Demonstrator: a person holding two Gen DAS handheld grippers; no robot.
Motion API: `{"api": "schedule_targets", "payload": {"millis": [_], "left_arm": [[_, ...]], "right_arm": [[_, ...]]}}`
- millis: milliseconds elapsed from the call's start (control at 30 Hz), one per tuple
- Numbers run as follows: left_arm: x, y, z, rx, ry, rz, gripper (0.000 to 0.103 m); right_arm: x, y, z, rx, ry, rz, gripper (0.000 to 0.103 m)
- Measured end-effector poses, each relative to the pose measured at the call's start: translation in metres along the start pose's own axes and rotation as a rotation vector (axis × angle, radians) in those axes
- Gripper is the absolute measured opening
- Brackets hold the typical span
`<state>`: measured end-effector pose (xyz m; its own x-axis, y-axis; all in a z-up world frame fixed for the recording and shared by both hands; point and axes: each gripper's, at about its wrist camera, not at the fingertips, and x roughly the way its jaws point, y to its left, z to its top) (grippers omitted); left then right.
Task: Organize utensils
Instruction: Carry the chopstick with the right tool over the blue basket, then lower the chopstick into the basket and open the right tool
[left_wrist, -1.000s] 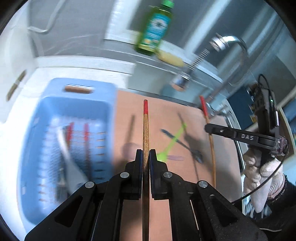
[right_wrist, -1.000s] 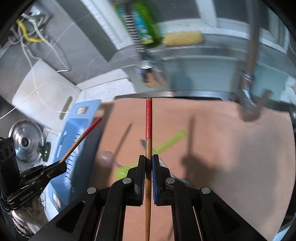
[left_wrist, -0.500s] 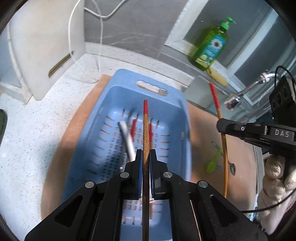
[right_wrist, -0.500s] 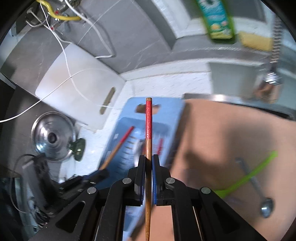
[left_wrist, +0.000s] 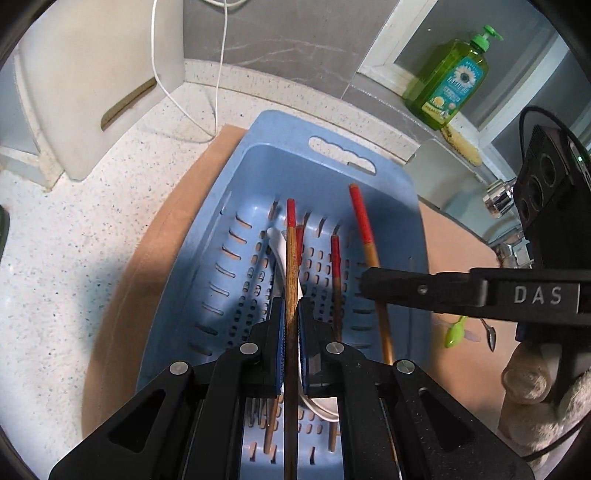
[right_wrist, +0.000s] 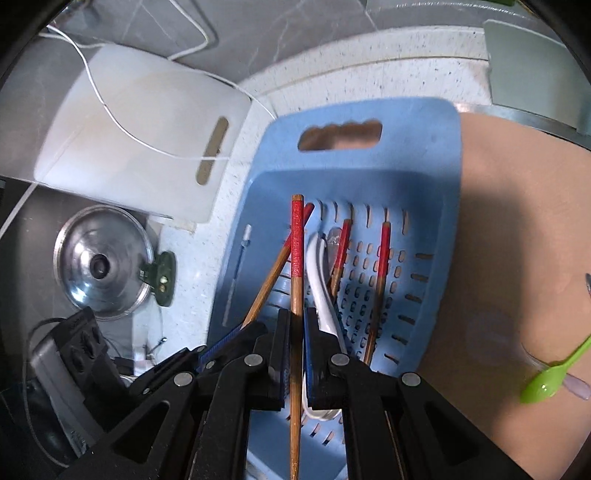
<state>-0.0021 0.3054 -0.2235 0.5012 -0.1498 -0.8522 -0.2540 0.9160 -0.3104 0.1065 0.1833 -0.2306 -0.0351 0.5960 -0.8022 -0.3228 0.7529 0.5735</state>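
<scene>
Both grippers are over the blue basket (left_wrist: 402, 206) now, each one pinching a chopstick. The left gripper (left_wrist: 291, 314) has its jaws pressed tight on a red-tipped chopstick (left_wrist: 291, 254) that points straight ahead above the slotted floor, and the right gripper (right_wrist: 294, 325) clamps its own red-tipped chopstick (right_wrist: 296, 254) the same way, angled down over the basket's near half. In the left wrist view the right gripper reaches in from the right edge, a gloved hand (left_wrist: 535, 398) behind it, its chopstick slanting across the basket's right side. Down in the basket lie two more red-tipped chopsticks (right_wrist: 380, 273) and a white spoon (right_wrist: 321, 280), side by side on the perforated bottom. The basket sits on a tan mat (right_wrist: 517, 229) on the speckled counter (left_wrist: 74, 229). Out on the mat to the right, well apart from the basket, a green spoon (right_wrist: 550, 373) and a metal spoon (left_wrist: 489, 332) lie waiting. A white cutting board (right_wrist: 147, 129) leans behind, with a green soap bottle (left_wrist: 448, 85) on the ledge.
</scene>
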Motion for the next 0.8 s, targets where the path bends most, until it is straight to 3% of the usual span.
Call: {"api": "schedule_targets", "payload": {"millis": [800], "left_arm": [[0.036,0.012,0.0,-0.024,0.093,0.023,0.006]], "right_arm": [[0.053,0.007,0.023,-0.009,0.09,-0.161,0.006]]}}
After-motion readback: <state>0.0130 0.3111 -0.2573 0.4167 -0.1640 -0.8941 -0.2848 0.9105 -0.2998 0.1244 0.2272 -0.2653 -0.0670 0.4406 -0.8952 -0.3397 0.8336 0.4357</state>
